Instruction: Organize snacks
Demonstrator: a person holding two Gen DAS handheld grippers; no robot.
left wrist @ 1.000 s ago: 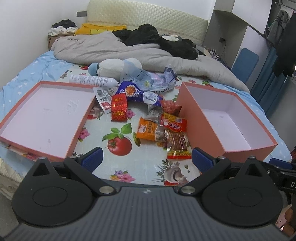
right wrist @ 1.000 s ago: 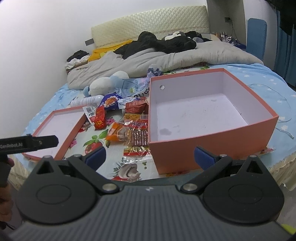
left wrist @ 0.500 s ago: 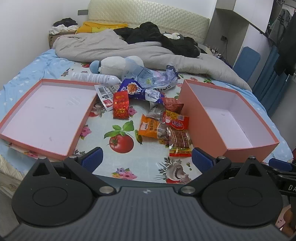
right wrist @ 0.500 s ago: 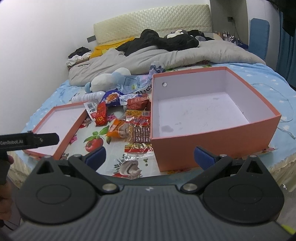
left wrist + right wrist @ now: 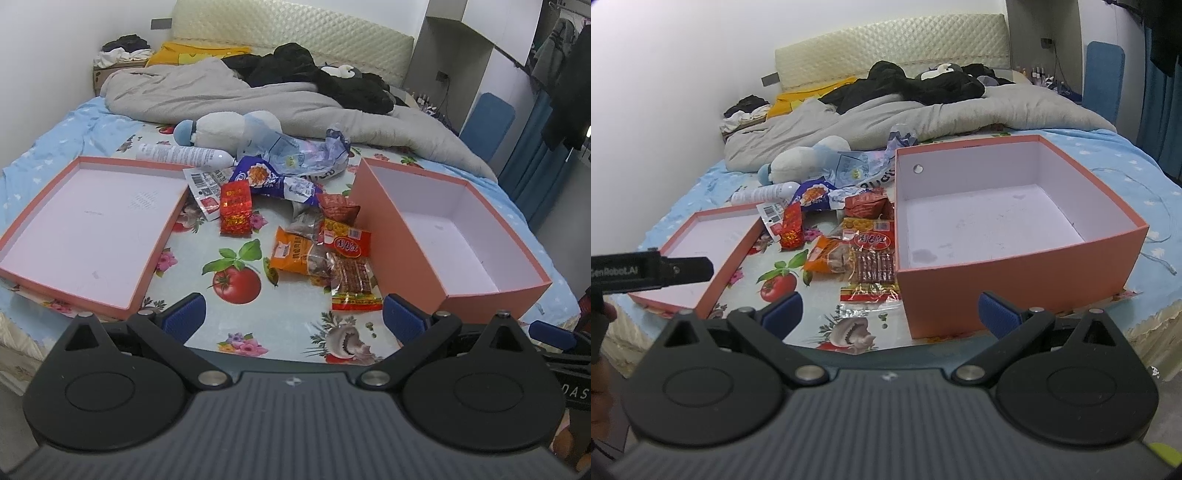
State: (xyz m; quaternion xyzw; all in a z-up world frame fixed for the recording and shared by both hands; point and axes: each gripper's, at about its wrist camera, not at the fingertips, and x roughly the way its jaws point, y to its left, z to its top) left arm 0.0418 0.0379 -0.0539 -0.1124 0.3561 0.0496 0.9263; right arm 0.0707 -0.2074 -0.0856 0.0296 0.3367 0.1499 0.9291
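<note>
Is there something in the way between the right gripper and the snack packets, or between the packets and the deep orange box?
Nothing visible blocks either path. The right gripper is open, with bare tablecloth between it and the snack packets. The packets lie against the left wall of the deep orange box, which is open-topped and empty.

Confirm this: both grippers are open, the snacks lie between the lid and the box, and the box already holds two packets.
One thing is wrong: the box holds no packets. The right wrist view shows its floor bare. The rest stands: the left gripper and the right gripper are open, and the snacks lie between the lid and the box.
</note>
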